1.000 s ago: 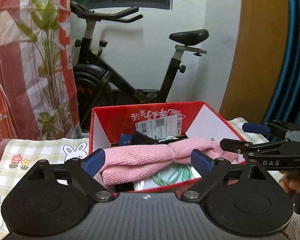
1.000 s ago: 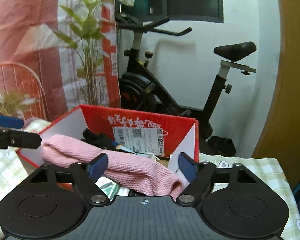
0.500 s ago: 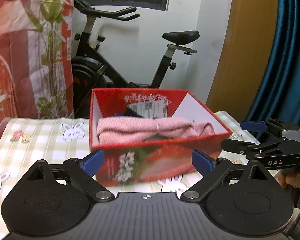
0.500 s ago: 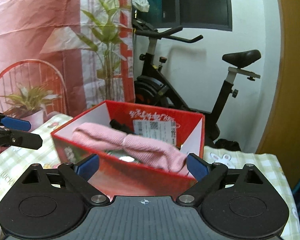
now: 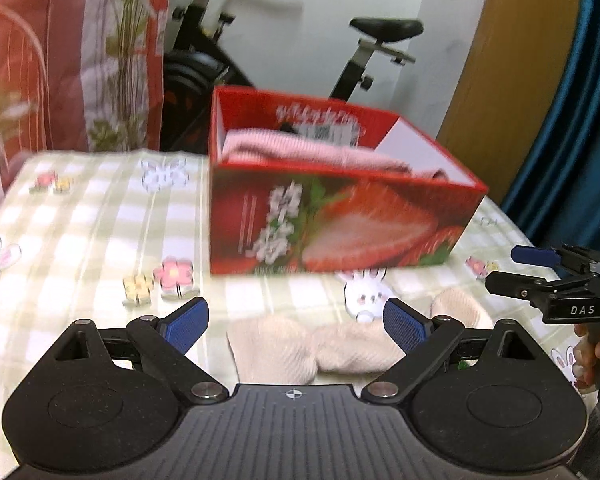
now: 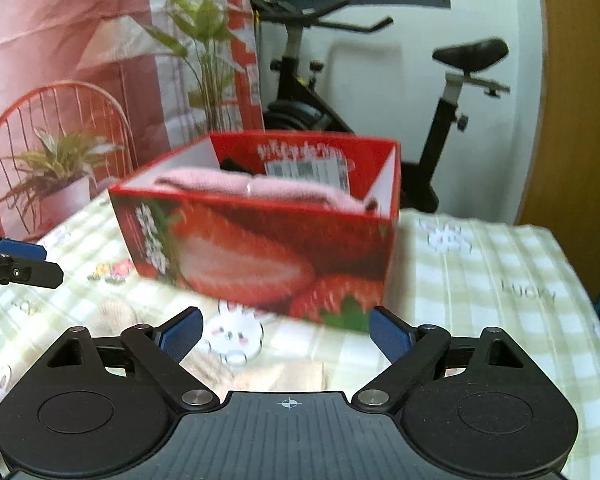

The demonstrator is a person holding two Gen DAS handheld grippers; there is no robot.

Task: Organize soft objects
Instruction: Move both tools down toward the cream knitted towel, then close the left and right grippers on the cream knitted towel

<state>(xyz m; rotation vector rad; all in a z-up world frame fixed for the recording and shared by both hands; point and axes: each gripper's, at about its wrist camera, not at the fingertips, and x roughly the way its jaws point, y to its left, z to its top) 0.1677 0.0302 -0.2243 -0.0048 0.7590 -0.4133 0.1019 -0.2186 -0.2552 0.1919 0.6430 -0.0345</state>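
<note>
Two grippers hover over the worktop, which is covered with a green-checked cloth printed with rabbits and flowers [image 5: 80, 216], and both sets of jaws stand wide with nothing between them. The landmark is the red cardboard box printed with strawberries [image 5: 340, 224]: a pink knitted cloth [image 5: 300, 152] already lies inside it, draped along its length, so that item looks put away. In front of the box, on the cloth and nearer the cameras, lies a cream knitted soft piece [image 5: 312, 344], bunched in the middle like two lobes; it lies just ahead of and below the left gripper [image 5: 296, 322], roughly in line with the gap between its jaws. The right gripper [image 6: 286, 330] is in front of the box's right corner, and only a blurred pale patch of the piece shows low in its view.

Judging by this layout, the step in hand is the approach to the next soft item, the cream piece. The next move calls for bringing the left gripper down over one lobe and the right over the other end, closing on the fabric, not the tablecloth beneath, then lifting it clear of the box's front wall and laying it inside, beside or on the pink cloth. Motion blur hides finer detail.
</note>
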